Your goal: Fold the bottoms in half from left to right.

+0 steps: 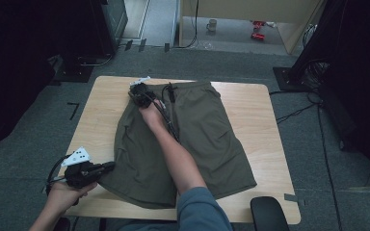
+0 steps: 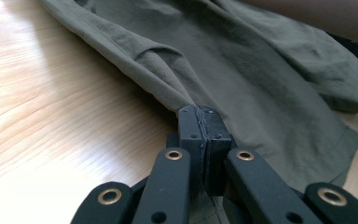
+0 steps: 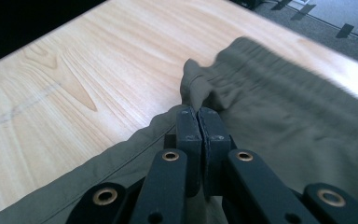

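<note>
Folding looks like the job here: olive shorts (image 1: 183,139) lie spread flat across the middle of the wooden counter (image 1: 255,106), waistband toward the top of the high view, leg hems toward the bottom. Left tool (image 1: 107,166) sits at lower left, pressed together on the hem corner of the left leg; in the left gripper view the cloth (image 2: 168,88) bunches into a ridge running right into the closed tips (image 2: 200,122). Right tool (image 1: 137,91) is at upper centre, the arm crossing over the shorts, pinching the left end of the waistband (image 3: 200,86); tips are clamped with fabric gathered at them.

Progress, judged: both grips set on the left edge, cloth only slightly raised off the counter at the pinch points. No fold made yet, shorts otherwise flat and fully open. Left to do: lift that side, carry it over onto the right half, lay it down, release, probably a second fold afterwards.
</note>
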`<control>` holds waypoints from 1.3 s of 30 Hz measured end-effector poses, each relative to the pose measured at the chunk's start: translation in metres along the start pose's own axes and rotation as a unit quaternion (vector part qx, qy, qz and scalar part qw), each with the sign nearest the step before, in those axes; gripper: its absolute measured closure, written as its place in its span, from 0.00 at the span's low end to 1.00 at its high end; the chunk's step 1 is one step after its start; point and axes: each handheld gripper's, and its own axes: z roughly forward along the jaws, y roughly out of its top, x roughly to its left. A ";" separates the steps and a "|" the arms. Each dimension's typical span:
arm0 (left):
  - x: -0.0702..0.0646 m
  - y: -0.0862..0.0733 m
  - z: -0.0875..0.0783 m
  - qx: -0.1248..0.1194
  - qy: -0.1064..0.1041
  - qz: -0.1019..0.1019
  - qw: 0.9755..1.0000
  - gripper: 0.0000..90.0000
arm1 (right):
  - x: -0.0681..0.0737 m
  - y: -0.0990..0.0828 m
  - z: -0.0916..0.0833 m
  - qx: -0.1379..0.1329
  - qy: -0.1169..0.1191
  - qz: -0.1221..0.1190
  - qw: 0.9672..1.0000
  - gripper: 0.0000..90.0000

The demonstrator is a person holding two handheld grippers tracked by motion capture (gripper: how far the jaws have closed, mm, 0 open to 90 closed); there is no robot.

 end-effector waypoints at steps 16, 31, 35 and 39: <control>-0.061 0.085 0.027 0.017 -0.068 0.083 0.994 1.00 | -0.056 0.005 -0.088 -0.033 0.026 0.030 0.999 0.99; -0.113 0.130 0.096 0.030 -0.116 0.142 0.983 1.00 | -0.125 -0.029 -0.154 -0.033 -0.011 0.051 0.998 0.99; -0.122 0.131 0.121 0.037 -0.112 0.158 0.980 1.00 | -0.143 -0.044 -0.164 -0.020 -0.034 0.053 0.998 0.99; -0.130 0.128 0.147 0.046 -0.122 0.156 0.979 1.00 | -0.160 -0.060 -0.169 -0.009 -0.049 0.063 0.997 0.99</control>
